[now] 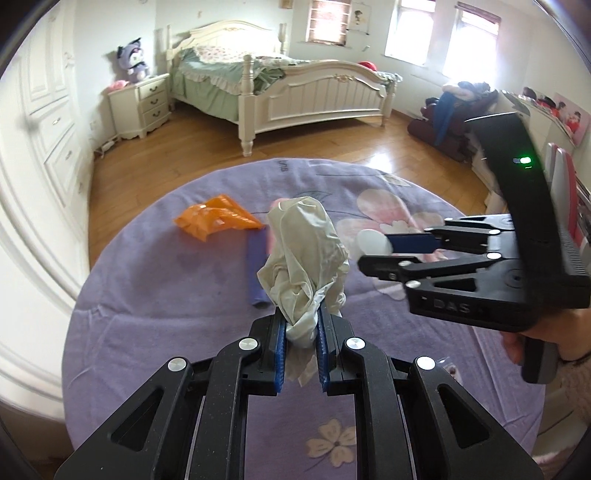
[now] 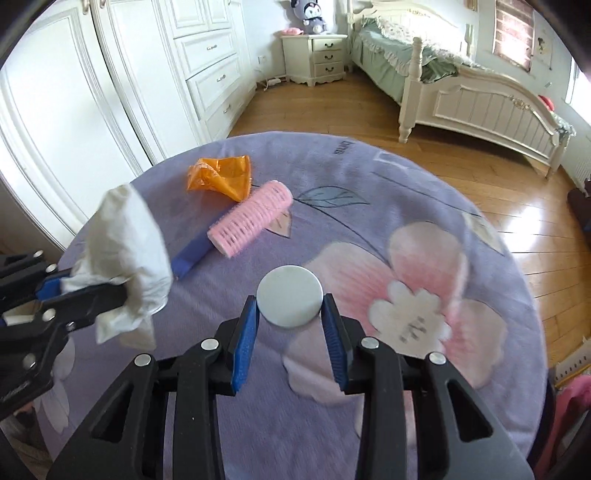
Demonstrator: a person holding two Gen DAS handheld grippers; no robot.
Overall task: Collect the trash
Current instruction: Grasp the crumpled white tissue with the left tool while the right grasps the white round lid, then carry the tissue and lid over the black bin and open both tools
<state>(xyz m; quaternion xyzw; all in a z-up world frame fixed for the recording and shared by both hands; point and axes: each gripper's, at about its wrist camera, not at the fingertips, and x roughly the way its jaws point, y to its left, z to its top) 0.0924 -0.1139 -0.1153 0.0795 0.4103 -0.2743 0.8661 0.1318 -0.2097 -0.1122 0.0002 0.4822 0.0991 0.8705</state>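
We see a bedroom with a cream bed (image 1: 295,88) on a wooden floor (image 1: 207,147), a white wardrobe (image 2: 92,92) along one wall and a nightstand (image 2: 317,59) with a plush toy (image 2: 310,14) on top. Nearer to us, a round table covered in a purple floral cloth (image 1: 155,332) holds the trash. On it lie an orange wrapper (image 2: 221,177) and, touching it, a pink hair roller (image 2: 251,221) on a blue handle. Our left gripper (image 1: 301,328) is clamped on a crumpled white tissue (image 1: 306,258), held up off the cloth. Our right gripper (image 2: 290,314) has its blue pads (image 2: 245,339) pressed against the two sides of a small white round disc (image 2: 290,301), at the edge of the cloth's large pink flower (image 2: 417,288)
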